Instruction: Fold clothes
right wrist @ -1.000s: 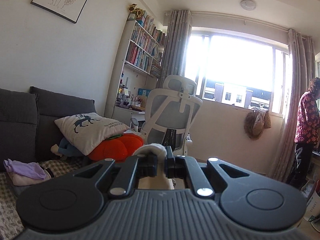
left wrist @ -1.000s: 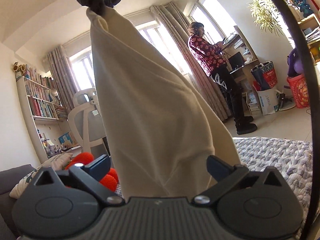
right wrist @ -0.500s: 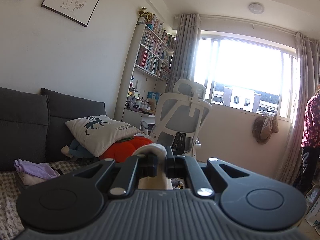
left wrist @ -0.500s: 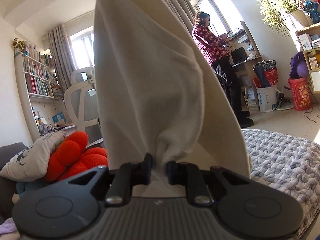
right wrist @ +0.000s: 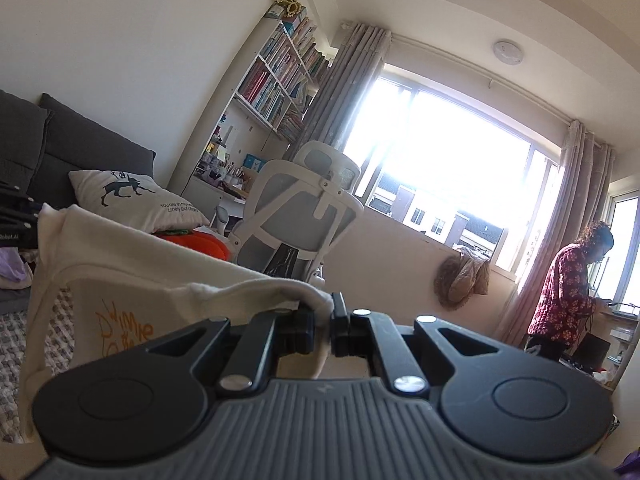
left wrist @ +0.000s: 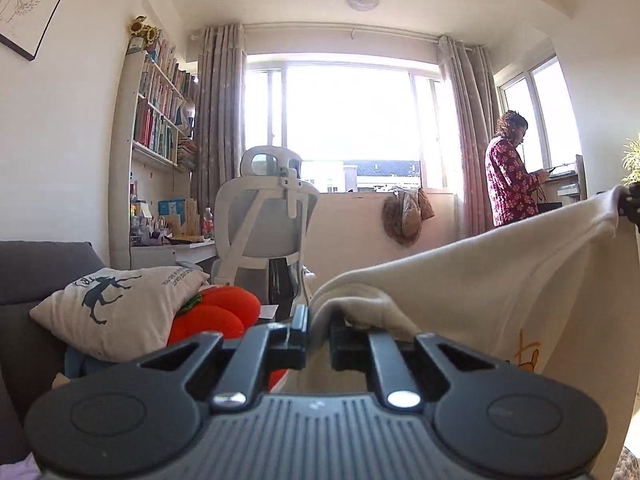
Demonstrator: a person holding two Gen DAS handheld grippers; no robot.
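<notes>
A cream garment (left wrist: 480, 292) with an orange print (right wrist: 124, 330) hangs stretched in the air between my two grippers. My left gripper (left wrist: 319, 334) is shut on one bunched corner of it. My right gripper (right wrist: 322, 330) is shut on the other corner. In the left wrist view the cloth runs off to the right, where the right gripper shows at the frame edge (left wrist: 631, 204). In the right wrist view the cloth runs left to the left gripper (right wrist: 18, 218).
A grey sofa (right wrist: 80, 152) holds a white deer pillow (left wrist: 116, 304) and an orange plush (left wrist: 216, 314). A white office chair (left wrist: 266, 228) stands by a desk and bookshelf (left wrist: 160, 120). A person in a red top (left wrist: 510, 182) stands at the window. A patterned bed cover (right wrist: 12, 340) lies below.
My left gripper closed on the garment's lower corner and swung up and level. The cloth, hung vertically before, is now spread sideways between both grippers. The right gripper tilted.
</notes>
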